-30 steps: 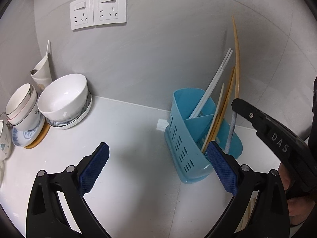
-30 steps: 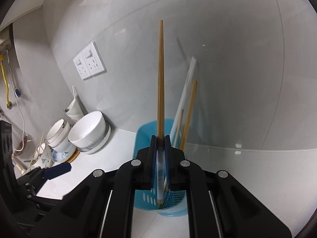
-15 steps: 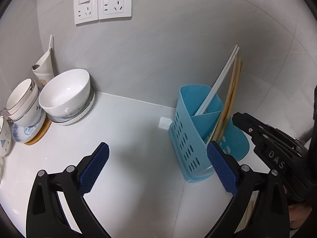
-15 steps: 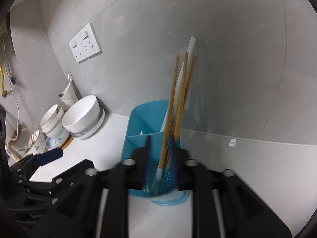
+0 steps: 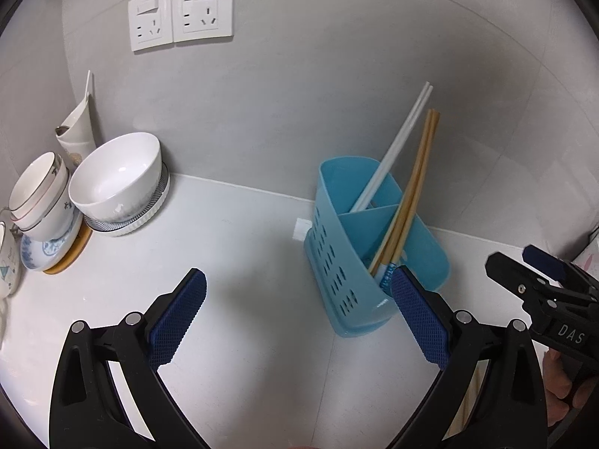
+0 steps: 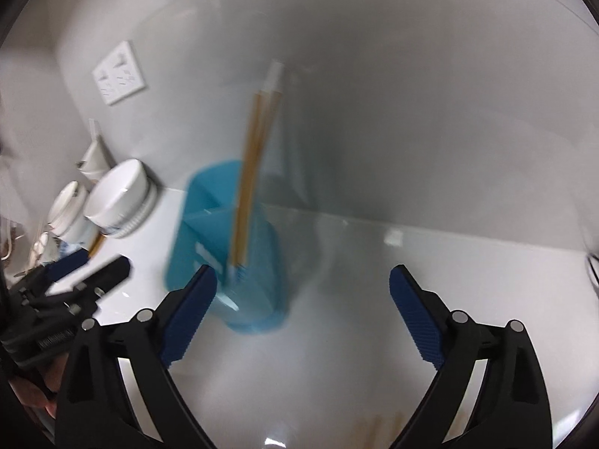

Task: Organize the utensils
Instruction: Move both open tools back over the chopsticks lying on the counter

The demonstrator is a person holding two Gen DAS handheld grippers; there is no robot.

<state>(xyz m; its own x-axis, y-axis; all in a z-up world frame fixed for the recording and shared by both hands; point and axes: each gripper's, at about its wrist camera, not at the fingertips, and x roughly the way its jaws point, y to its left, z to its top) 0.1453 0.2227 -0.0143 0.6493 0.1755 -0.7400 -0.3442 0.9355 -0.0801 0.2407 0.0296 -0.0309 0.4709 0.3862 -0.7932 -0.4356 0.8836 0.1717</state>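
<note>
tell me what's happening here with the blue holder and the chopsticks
A person is sorting chopsticks into a blue holder on a white counter, a gripper in each hand. The wooden chopsticks and the white chopsticks stand in it, leaning on the wall. The right gripper is opening with nothing between its pads. The left gripper hovers open and empty. Bowls sit stacked at the left.

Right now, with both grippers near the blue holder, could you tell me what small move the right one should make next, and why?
Probably draw the right gripper back and down toward the loose chopsticks at the bottom edge. Its jaws are opening with nothing between them, and the wooden chopsticks already stand in the blue holder.
</note>
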